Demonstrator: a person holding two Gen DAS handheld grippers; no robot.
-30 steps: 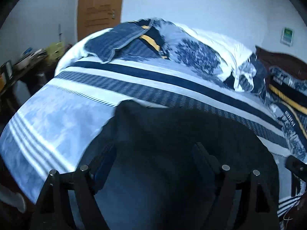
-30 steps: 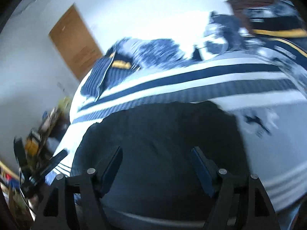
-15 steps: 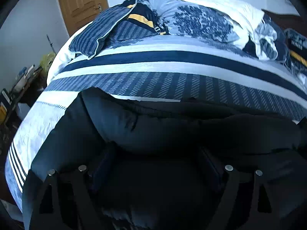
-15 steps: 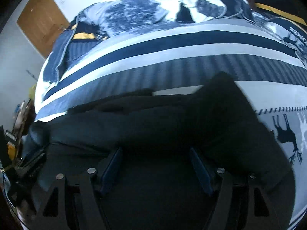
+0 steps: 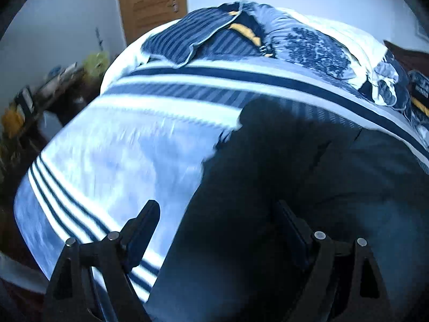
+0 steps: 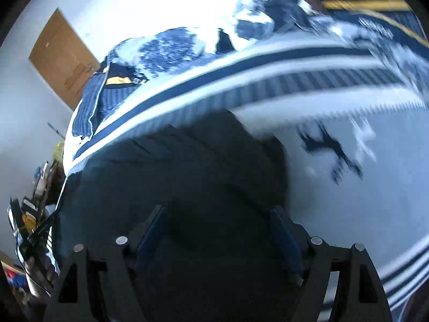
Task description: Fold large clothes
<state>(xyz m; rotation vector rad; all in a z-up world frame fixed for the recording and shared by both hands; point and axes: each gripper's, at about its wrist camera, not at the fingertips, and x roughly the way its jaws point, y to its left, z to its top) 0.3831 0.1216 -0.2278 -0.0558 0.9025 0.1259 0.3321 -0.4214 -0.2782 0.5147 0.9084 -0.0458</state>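
A large dark garment lies on a blue and white striped bedspread. In the left wrist view it fills the lower right and my left gripper hangs open above its left edge, one finger over the bedspread, the other over the cloth. In the right wrist view the garment fills the lower middle, with a fold ridge across it. My right gripper is open above it, holding nothing.
Pillows and a bunched quilt lie at the far side of the bed. A wooden door stands behind. A cluttered side table is left of the bed. A dark headboard is at the right.
Both grippers have lifted and pulled back from the garment. The left view has swung left, showing bare bedspread. The far part of the garment now lies folded over and flatter.
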